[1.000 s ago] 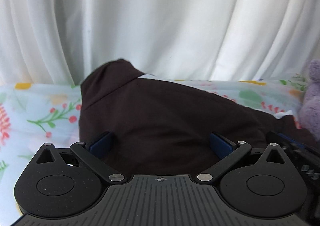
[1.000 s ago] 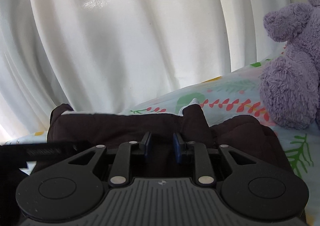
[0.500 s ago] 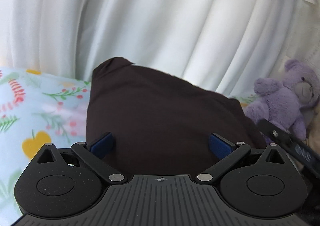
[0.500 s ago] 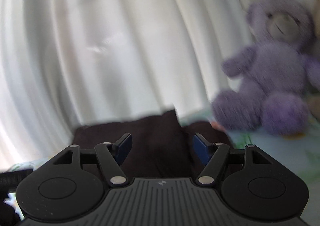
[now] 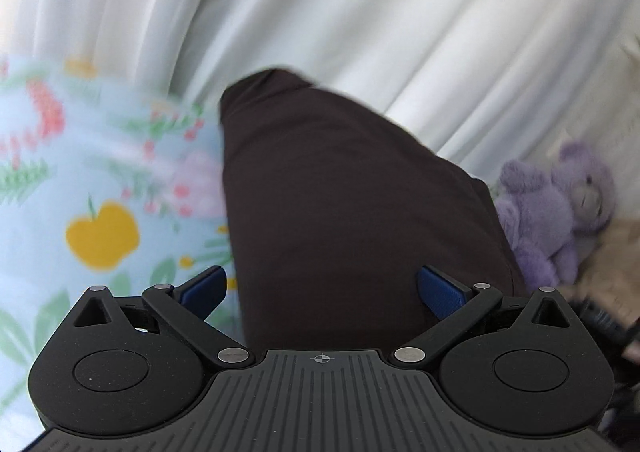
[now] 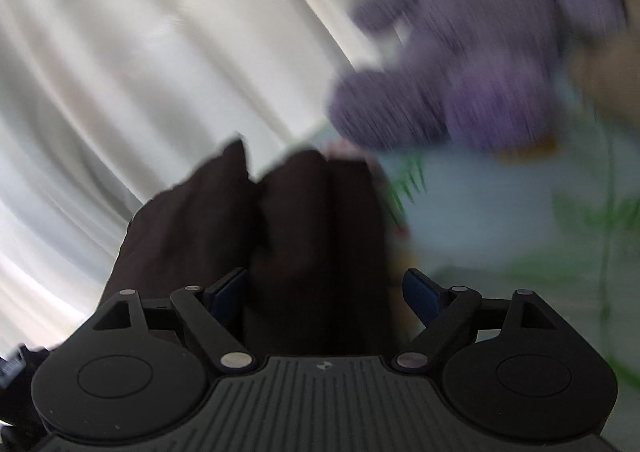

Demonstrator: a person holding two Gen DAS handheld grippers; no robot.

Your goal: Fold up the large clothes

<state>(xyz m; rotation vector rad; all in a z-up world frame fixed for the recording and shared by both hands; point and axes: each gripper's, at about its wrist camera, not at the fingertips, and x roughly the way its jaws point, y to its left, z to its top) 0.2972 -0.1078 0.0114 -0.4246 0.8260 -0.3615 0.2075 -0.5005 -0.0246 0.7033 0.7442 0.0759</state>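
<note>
The dark brown garment [image 5: 352, 220] lies on the floral bedsheet [image 5: 100, 188], its far end reaching up against the white curtain [image 5: 360, 12], with a purple teddy bear [image 5: 556, 208] sitting just beside its right edge. The left gripper [image 5: 322, 288] stands spread wide with cloth lying between its blue pads, which do not press on it. The right gripper [image 6: 324, 292] has just been opening its jaws and now stands wide too, over the bunched, ridged end of the garment [image 6: 288, 220], the pads clear of the fabric.

With neither gripper pinching anything, the fold likely rests only under its own weight, so the ridged end on the right could spring open or slump. A pad dragging across the loose cloth could pull a layer askew. The right-hand view is heavily blurred, so a hasty sweep there might also catch the teddy bear [image 6: 472, 64] and knock it onto the garment
</note>
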